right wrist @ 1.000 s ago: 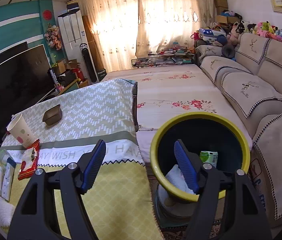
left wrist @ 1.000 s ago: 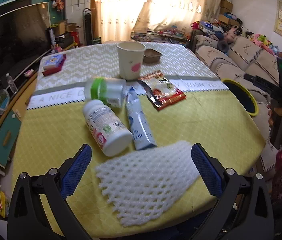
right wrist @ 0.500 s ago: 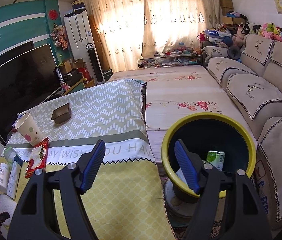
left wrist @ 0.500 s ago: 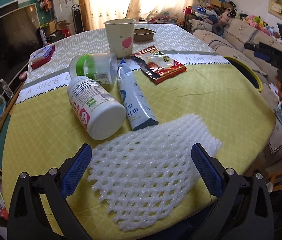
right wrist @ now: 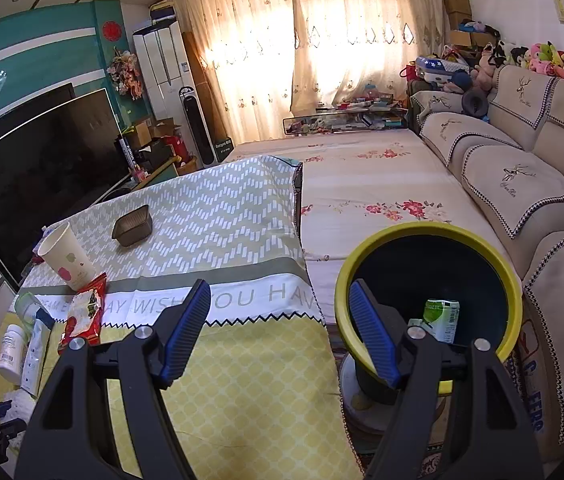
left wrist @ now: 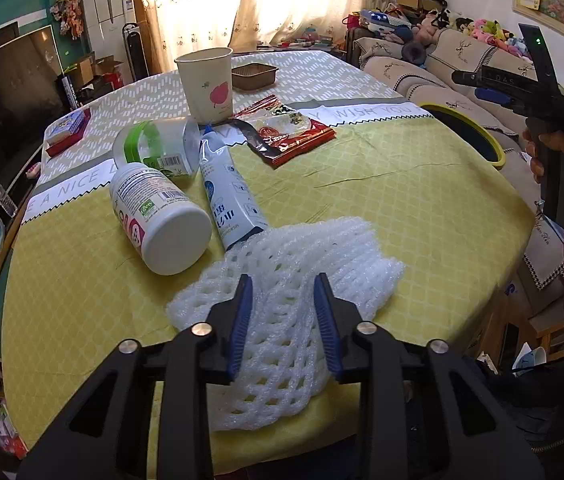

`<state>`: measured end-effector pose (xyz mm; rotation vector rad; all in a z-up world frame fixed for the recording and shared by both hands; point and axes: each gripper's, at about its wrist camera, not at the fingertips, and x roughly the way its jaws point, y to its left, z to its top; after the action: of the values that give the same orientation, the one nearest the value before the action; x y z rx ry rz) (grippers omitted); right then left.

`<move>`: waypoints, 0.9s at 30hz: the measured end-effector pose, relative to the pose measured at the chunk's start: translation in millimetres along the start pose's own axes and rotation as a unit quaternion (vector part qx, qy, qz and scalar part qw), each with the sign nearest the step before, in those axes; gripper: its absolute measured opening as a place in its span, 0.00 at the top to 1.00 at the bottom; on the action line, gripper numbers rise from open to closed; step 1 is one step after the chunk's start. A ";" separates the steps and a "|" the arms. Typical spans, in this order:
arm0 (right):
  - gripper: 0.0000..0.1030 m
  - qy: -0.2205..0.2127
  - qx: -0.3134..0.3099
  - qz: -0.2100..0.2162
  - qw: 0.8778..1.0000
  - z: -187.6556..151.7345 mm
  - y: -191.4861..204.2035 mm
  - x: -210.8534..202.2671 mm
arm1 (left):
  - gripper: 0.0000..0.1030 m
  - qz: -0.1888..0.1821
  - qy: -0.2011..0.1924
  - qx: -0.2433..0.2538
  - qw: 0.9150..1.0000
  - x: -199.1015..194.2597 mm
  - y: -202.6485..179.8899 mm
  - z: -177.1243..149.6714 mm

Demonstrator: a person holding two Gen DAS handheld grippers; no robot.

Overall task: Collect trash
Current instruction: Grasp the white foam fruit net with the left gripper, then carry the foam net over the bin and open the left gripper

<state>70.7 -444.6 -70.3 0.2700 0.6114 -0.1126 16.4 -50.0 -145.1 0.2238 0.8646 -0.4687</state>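
At the near edge of the table point(left wrist: 422, 200), my left gripper point(left wrist: 284, 320) had clenched on the white foam net point(left wrist: 306, 256), its blue pads pinching the mesh into a bunched ridge between them. Part of the net hung over that near edge while the rest lay spread on the yellow cloth. Just beyond it, toward the table's left side, a white pill bottle point(left wrist: 158, 216) lay on its side, and a blue-and-white pouch point(left wrist: 228, 196) lay beside it, with its lower end touching the net. Behind those a clear jar with a green band point(left wrist: 154, 146) also lay tipped over. A paper cup point(left wrist: 207, 82) stood upright near the middle of the table, with a red snack wrapper point(left wrist: 286, 130) flat to its right and a small brown tray point(left wrist: 253, 75) farther back.

My right gripper point(right wrist: 278, 328) hung released, its jaws wide apart with nothing between them, over the table's right edge. Just past that edge stood the yellow-rimmed bin point(right wrist: 386, 240), lower than the tabletop, and I could see a green-and-white carton point(right wrist: 442, 318) inside it. From the left view the right gripper point(left wrist: 490, 88) was held out over the bin side of the table, well apart from the net.
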 end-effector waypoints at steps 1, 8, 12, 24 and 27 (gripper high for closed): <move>0.34 -0.001 0.001 0.001 1.000 0.1 -0.5 -1.0 | 0.75 -0.005 -0.001 0.000 1.000 -1.2 -0.3 -0.5; 0.34 -0.003 0.004 0.004 1.000 0.0 -1.5 -2.2 | 0.81 -0.008 -0.012 0.011 1.000 -13.3 -7.0 -1.0; 0.34 -0.001 0.003 0.008 1.000 -0.6 -1.1 -2.0 | 0.82 -0.012 -0.025 0.011 1.000 -22.9 -9.6 2.4; 0.34 -0.016 0.007 0.002 1.000 0.1 -9.9 -15.6 | 0.82 -0.039 -0.060 0.022 0.997 -28.4 -30.4 42.0; 0.34 -0.021 0.013 -0.006 1.000 -0.1 -19.8 -20.0 | 0.82 -0.045 -0.061 0.027 0.997 -17.5 -39.1 57.0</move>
<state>50.7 -463.0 -63.1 0.2874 0.5713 -0.1379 26.4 -100.2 -95.5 0.2048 0.7453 -0.5837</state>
